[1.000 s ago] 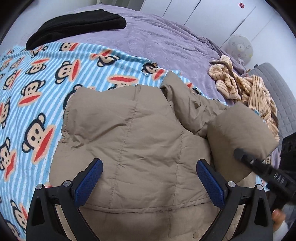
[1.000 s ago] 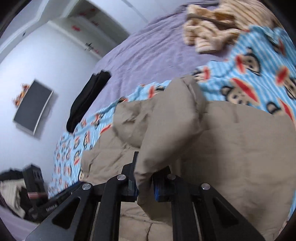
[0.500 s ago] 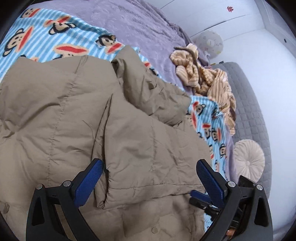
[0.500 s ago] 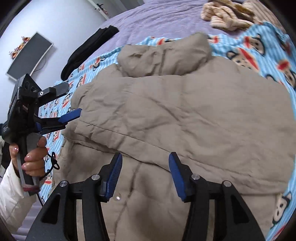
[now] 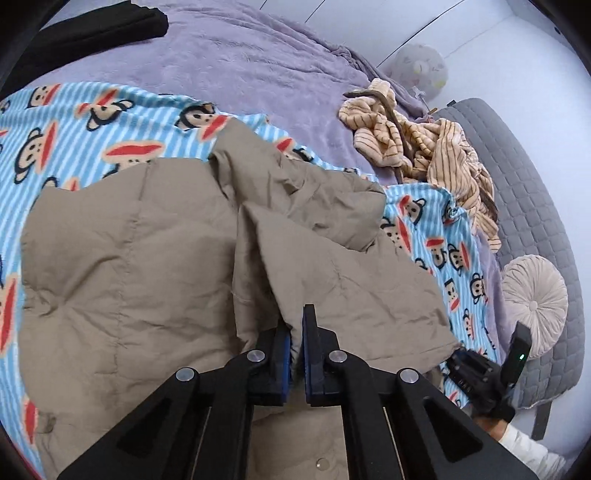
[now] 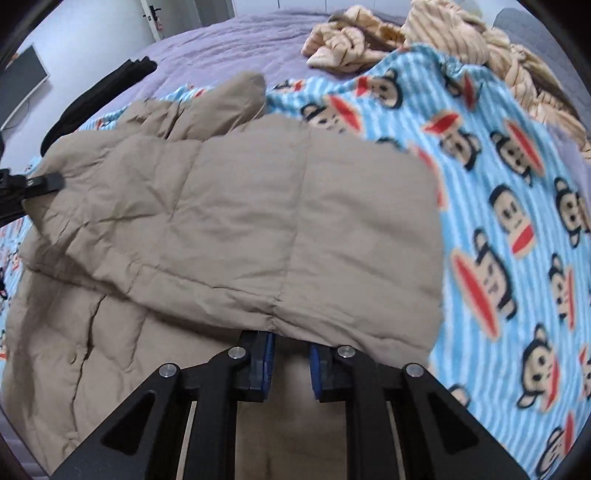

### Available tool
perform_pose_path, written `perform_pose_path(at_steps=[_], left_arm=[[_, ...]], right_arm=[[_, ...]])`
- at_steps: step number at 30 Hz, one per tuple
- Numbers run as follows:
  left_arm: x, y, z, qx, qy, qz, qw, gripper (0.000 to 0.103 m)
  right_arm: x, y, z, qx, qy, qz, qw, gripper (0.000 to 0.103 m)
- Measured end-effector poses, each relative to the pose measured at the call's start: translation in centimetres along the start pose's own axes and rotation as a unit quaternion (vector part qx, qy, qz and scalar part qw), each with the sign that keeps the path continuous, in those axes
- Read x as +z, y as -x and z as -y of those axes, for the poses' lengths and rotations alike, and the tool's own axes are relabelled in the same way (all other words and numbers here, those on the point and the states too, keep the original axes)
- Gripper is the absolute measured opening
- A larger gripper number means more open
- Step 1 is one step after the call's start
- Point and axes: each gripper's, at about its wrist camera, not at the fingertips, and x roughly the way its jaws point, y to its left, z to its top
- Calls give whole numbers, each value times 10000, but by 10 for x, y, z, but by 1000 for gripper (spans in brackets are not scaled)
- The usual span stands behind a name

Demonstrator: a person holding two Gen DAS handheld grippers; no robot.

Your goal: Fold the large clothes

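Note:
A tan quilted puffer jacket (image 5: pixel 147 258) lies on the monkey-print blanket (image 5: pixel 92 140), with one side folded over its middle. My left gripper (image 5: pixel 295 332) is shut on a raised fold of the jacket near the middle seam. In the right wrist view the folded panel of the jacket (image 6: pixel 258 203) fills the centre. The right gripper (image 6: pixel 291 341) has its jaws closing on that panel's near hem, which covers the fingertips. The left gripper's finger (image 6: pixel 40 182) shows at the left edge, pinching the jacket. The right-hand gripper (image 5: pixel 480 369) sits at the jacket's lower right corner.
A purple bedspread (image 5: pixel 258 62) lies under the blanket. A crumpled tan striped garment (image 5: pixel 417 147) sits far right, a black garment (image 5: pixel 92 29) far left. A grey quilted headboard (image 5: pixel 535 206) and a round cushion (image 5: pixel 535 299) are at the right. A white sleeve (image 5: pixel 524 446) shows below.
The left gripper went from wide open to shut on a jacket fold. The right gripper let go of the sleeve, which now lies across the jacket, opened, moved to the hem and closed there.

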Motion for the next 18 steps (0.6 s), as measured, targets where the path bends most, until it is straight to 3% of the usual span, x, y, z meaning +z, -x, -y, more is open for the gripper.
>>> perform_pose_path(at_steps=[3,6,9,13,14,15,16,18], left_arm=[[-8,-20,-20,430,35,-327,9985,6],[-22,-43,-41,616,305,-603,9958,6],[-29,-35,-46,525,537,-474,9960,7],[-29,-11,-43,427,542,-209,9974,8],[-29,-5,-41,429,503,-124,9977,29],[-29,1,-40,463,471,-33,9978,77],[-30,7,-39,532,469,82,9975,95],[-26,13,-36,420,362,200,9983,101]], right_arm=[[11,11,28,-214,-259,272,9991,14],[15,1,37,-266,-377,196,9987,14],[3,-19,35,-248,-465,-109,9985,14],[-4,-21,30,-202,-548,-79,9983,18],[-4,-22,31,-189,-575,-99,9981,18],[-5,-21,31,-176,-603,-110,9980,18],[-4,-21,32,-158,-639,-125,9978,18],[-4,-22,34,-126,-715,-149,9972,18]])
